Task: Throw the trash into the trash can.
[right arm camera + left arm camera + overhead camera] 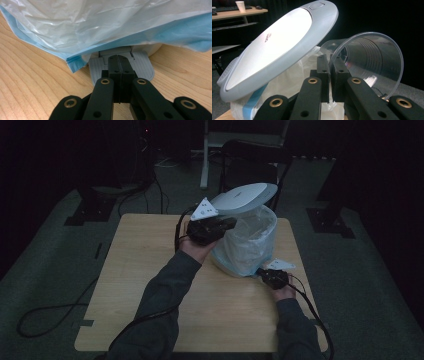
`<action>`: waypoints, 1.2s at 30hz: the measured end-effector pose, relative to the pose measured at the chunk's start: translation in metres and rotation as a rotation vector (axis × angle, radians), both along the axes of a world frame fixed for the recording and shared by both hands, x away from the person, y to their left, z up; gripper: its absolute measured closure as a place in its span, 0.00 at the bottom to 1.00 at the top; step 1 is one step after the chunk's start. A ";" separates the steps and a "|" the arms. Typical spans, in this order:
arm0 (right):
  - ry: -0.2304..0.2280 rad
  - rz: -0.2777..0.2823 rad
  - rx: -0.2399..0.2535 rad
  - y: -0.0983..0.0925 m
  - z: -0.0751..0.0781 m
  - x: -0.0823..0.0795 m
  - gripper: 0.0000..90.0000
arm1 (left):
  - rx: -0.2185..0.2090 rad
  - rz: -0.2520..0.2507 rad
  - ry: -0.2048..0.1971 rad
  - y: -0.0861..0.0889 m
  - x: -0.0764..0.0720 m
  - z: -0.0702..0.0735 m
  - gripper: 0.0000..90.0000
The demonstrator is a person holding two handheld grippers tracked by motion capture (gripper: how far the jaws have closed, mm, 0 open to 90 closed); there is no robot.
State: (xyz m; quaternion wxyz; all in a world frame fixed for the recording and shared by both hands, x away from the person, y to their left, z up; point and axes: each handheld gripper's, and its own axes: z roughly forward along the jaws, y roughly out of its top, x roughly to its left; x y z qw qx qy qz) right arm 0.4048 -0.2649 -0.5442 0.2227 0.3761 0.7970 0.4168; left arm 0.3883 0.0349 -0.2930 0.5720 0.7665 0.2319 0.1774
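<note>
A small pedal bin (246, 247) lined with a white and blue plastic bag (100, 25) stands on the wooden table (150, 270), right of centre. Its grey lid (279, 42) is tilted up and open (245, 197). My left gripper (330, 62) is shut on the rim of a clear plastic cup (372, 57), which lies on its side in the air beside the raised lid. In the high view the left gripper (220, 227) hovers at the bin's left rim. My right gripper (119, 58) is shut, with its tips down on the bin's grey ribbed pedal (145, 67), low at the bin's front (265, 274).
A dark chair (250, 160) stands behind the table's far edge. Cables (50, 315) trail over the floor at the left. Far off in the left gripper view, a desk (237, 12) carries a paper cup (241, 6). Bare tabletop stretches left of the bin.
</note>
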 end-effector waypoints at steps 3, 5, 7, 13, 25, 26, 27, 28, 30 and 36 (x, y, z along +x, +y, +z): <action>0.001 0.000 0.000 0.000 0.000 0.000 1.00 | -0.002 0.002 0.001 -0.003 0.001 0.000 0.97; 0.002 0.000 0.003 0.000 0.000 0.000 1.00 | 0.001 0.005 0.002 -0.004 0.002 -0.001 0.97; 0.005 0.000 0.004 0.000 0.000 0.000 1.00 | 0.006 0.006 0.001 -0.005 0.002 -0.001 0.97; 0.007 0.002 0.006 0.000 0.000 0.001 1.00 | 0.014 0.023 -0.002 -0.007 0.004 -0.004 0.97; 0.008 0.001 0.003 0.000 0.000 0.001 1.00 | 0.023 0.050 -0.003 -0.010 0.008 -0.006 0.97; 0.008 0.002 0.003 0.000 0.000 0.001 1.00 | 0.022 0.052 -0.002 -0.010 0.009 -0.006 0.97; 0.008 0.001 0.003 0.000 0.000 0.001 1.00 | 0.024 0.054 -0.003 -0.010 0.009 -0.006 0.97; 0.008 0.001 0.003 0.000 0.000 0.001 1.00 | 0.026 0.056 -0.004 -0.011 0.009 -0.006 0.97; 0.007 0.001 0.002 0.000 0.000 0.001 1.00 | 0.023 0.058 -0.001 -0.011 0.010 -0.007 0.97; 0.008 0.001 0.003 0.000 0.000 0.001 1.00 | 0.025 0.062 0.000 -0.014 0.011 -0.008 0.97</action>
